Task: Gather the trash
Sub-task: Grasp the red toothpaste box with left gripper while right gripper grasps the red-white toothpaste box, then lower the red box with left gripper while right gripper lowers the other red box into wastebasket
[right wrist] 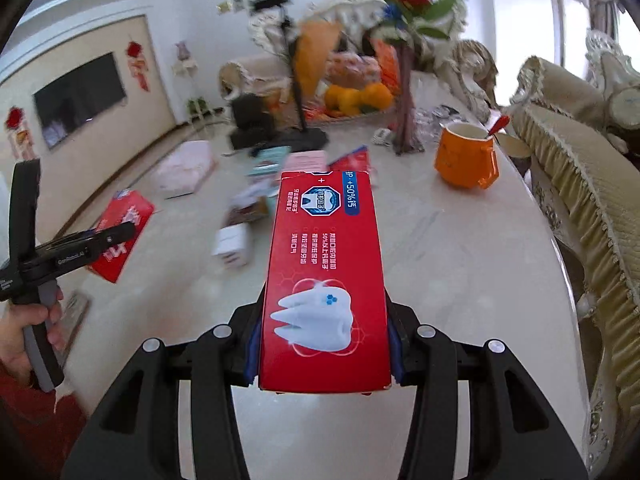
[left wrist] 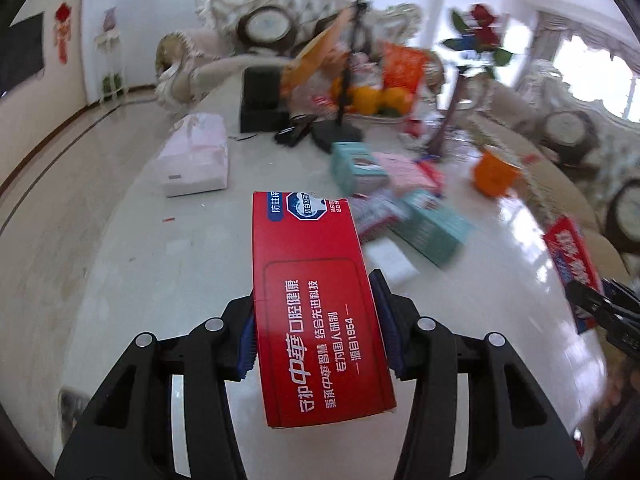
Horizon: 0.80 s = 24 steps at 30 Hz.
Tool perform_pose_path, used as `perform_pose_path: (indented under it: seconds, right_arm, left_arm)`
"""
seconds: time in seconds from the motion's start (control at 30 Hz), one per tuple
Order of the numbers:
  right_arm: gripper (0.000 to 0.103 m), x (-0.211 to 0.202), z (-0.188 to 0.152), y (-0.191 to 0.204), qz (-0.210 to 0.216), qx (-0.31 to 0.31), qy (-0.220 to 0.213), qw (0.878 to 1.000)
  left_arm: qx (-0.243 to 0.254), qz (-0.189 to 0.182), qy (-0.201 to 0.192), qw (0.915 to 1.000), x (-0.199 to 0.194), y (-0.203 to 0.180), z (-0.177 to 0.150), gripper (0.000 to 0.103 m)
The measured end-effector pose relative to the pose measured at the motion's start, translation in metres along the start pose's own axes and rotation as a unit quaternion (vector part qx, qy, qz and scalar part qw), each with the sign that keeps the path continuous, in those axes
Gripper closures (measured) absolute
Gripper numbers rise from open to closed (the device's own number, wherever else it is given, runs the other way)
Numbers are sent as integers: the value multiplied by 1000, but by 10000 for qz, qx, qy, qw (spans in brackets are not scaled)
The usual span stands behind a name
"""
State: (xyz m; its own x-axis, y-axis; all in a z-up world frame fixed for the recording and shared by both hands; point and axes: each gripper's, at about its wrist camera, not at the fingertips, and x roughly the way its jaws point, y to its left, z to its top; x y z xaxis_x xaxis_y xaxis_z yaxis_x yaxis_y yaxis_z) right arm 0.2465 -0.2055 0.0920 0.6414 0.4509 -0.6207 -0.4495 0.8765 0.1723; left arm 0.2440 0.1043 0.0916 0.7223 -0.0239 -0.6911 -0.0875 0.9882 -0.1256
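Orange mug (right wrist: 466,159) on the pale worktop (right wrist: 460,264), a red-handled spoon (right wrist: 498,125) standing in it. Fruit bowl (right wrist: 352,114) at the far end with oranges (right wrist: 358,98). Two red toothpaste boxes are held above the worktop: left gripper (left wrist: 316,334) jaws clamp one toothpaste box (left wrist: 316,308), right gripper (right wrist: 322,338) jaws clamp the other toothpaste box (right wrist: 326,280). Several more small boxes (left wrist: 396,196) are scattered mid-worktop.

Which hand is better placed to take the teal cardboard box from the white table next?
Probably left. The teal cardboard box lies close ahead of the left gripper; from the right gripper it looks farther away. However, both are already shut on red toothpaste boxes.
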Motion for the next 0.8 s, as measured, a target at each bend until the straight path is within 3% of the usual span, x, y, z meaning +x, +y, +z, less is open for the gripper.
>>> perform_pose_path:
  seconds: [0.13, 0.27, 0.4, 0.5, 0.63, 0.8]
  right_arm:
    - [58, -43, -46, 31, 280, -121, -39, 9995]
    - [58, -93, -102, 56, 565, -111, -85, 9983]
    - [58, -127, -172, 72, 907, 179, 242, 9954]
    - [58, -116, -223, 78, 984, 392, 874, 9905]
    - [58, -68, -272, 67, 856, 973, 1704, 9768]
    - [58, -22, -293, 60, 475, 1056, 2261, 9672]
  left_arm:
    - [442, -323, -114, 9984, -60, -22, -54, 54]
    - [739, -778, -71, 9942, -116, -38, -129, 54]
    - [853, -1351, 404, 9863, -150, -50, -217, 54]
    - [1019, -1402, 856, 9811, -139, -61, -267, 54]
    - [1101, -1317, 1666, 9710, -80, -74, -326, 54]
    - [1202, -1183, 1993, 9653, -42, -81, -347, 54]
